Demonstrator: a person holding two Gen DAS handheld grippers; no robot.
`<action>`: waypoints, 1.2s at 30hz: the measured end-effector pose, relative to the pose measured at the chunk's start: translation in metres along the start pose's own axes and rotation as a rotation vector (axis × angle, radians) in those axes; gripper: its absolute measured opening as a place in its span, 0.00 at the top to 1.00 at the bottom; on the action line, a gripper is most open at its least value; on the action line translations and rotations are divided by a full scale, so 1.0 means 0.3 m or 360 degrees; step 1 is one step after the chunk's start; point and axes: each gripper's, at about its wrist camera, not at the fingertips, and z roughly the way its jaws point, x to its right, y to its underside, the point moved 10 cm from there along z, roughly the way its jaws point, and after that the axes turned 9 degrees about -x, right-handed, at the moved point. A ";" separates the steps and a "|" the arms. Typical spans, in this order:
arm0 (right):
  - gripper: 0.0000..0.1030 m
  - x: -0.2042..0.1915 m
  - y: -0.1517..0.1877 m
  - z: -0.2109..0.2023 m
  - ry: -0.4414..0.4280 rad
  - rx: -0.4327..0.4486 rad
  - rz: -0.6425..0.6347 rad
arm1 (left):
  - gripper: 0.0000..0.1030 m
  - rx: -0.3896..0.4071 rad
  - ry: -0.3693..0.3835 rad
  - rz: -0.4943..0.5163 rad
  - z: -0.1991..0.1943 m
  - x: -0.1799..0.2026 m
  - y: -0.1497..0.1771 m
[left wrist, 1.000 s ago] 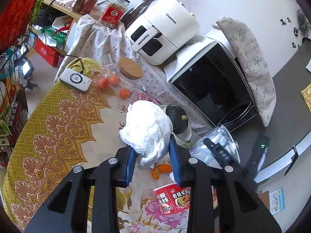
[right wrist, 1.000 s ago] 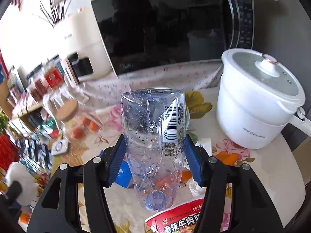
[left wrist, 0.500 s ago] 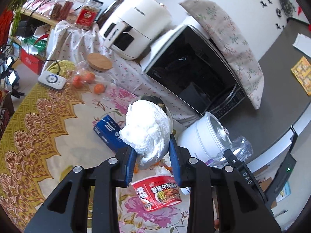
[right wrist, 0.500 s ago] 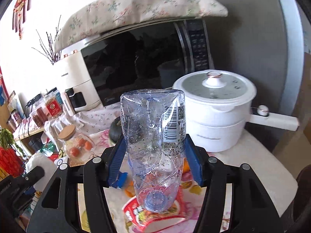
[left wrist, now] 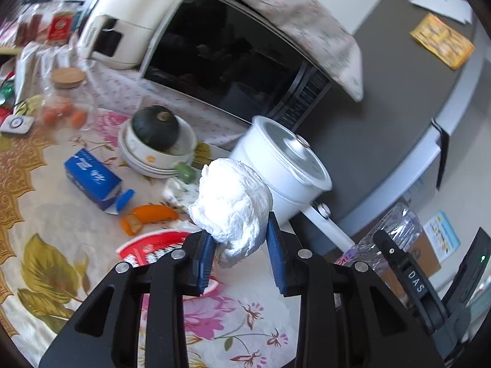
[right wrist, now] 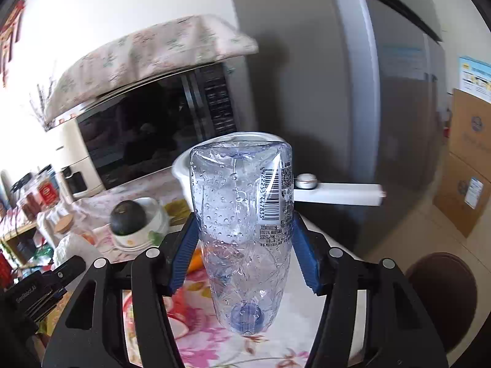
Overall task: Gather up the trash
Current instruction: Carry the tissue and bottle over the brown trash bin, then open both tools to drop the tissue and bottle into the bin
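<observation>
Trash gripped in both tongs above floral table (left wrist: 55,263).
Left gripper (left wrist: 239,254) clamped on crumpled white tissue wad (left wrist: 233,205), frame centre; right gripper (right wrist: 242,245) clamped on clear plastic bottle (right wrist: 245,214), cap toward camera, frame centre.

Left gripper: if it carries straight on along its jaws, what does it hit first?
Likely the white lidded pot, which sits right behind the crumpled white tissue wad held by the left gripper. Depth is unclear.
</observation>
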 end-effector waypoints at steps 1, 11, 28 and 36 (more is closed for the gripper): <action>0.46 0.043 0.001 -0.010 0.0032 0.0010 0.0018 | 0.69 -0.0008 0.0007 0.0037 0.011 0.032 0.017; 0.45 0.546 0.032 -0.142 0.0467 0.0131 0.0171 | 0.69 -0.0223 0.0173 0.0370 0.144 0.348 0.269; 0.21 1.301 0.343 -0.098 0.0755 -0.0333 0.0966 | 0.69 -0.0627 0.0333 0.0665 0.378 0.762 0.702; 0.08 1.387 0.322 -0.234 0.1060 -0.0198 0.0967 | 0.69 -0.0848 0.0511 0.0683 0.499 1.007 0.818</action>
